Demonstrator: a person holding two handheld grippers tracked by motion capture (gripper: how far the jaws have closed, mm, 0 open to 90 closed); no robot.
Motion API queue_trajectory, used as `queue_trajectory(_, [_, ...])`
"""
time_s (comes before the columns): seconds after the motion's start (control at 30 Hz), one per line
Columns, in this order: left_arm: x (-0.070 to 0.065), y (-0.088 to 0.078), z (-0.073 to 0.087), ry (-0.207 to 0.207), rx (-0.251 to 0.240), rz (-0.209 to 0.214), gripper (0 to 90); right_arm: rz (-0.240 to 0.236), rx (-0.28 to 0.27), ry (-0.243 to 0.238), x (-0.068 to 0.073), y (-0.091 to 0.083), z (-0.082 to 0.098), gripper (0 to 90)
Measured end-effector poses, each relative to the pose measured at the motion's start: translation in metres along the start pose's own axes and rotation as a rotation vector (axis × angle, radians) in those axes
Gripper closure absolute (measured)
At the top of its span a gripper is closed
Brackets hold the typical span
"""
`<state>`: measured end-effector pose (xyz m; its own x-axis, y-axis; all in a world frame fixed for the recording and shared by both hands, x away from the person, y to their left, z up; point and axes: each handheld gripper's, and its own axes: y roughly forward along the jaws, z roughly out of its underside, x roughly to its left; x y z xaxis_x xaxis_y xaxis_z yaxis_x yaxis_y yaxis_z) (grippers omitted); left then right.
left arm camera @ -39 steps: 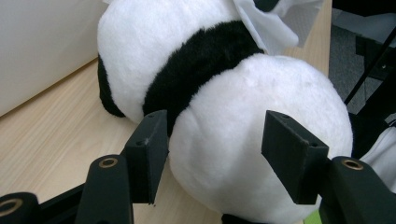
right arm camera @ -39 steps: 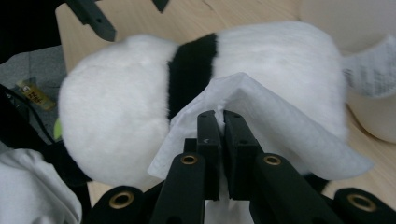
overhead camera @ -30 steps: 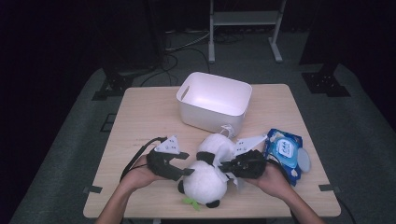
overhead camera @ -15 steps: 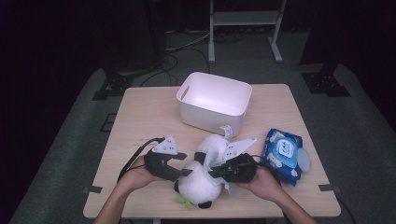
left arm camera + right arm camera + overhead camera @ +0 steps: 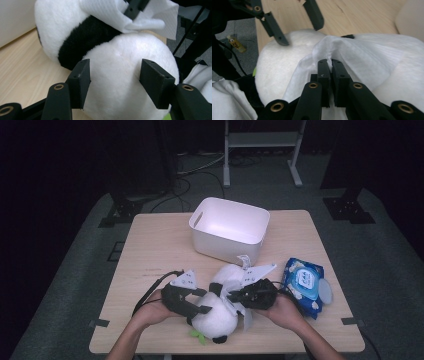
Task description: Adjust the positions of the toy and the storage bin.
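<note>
Dark room, black stands and cables on grey floor beyond a light wooden bench. White tub, open top, near the far edge at mid-width. Blue pack of wet wipes toward the right edge, just beside the right hand. Plush panda, white with black band, lying near the near edge at mid-width, head toward that edge, a green tag at its underside. Left gripper, held in the left hand, on the panda's left side; fingers about half open, pressed against both flanks of the white head, plush bulging between them, so gripped. Right gripper, held in the right hand, on the panda's right side, pointing toward the left gripper; fingers closed almost fully, pinching a fold of white wet wipe. Wipe draped over the panda's white fur and touching it, close beside the black band, one loose corner hanging toward the near edge. Both forearms entering from the near edge.
</note>
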<state>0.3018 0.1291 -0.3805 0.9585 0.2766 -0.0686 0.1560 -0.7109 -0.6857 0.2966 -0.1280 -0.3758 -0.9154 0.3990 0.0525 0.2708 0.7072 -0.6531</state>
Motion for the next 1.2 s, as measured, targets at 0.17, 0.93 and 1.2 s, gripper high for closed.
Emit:
queue_trajectory(0.17, [-0.001, 0.004, -0.003, 0.006, 0.006, 0.01, 40.8, 0.041, -0.002, 0.006, -0.006, -0.011, 0.006, 85.3])
queue_trajectory(0.93, [-0.001, 0.007, -0.003, 0.016, 0.022, 0.015, 41.1, 0.162, 0.002, 0.156, -0.046, -0.049, 0.055, 85.1])
queue_trajectory(1.2, [-0.001, 0.008, -0.004, 0.02, 0.027, 0.015, 41.1, 0.194, -0.013, 0.17, -0.051, -0.063, 0.054, 85.2])
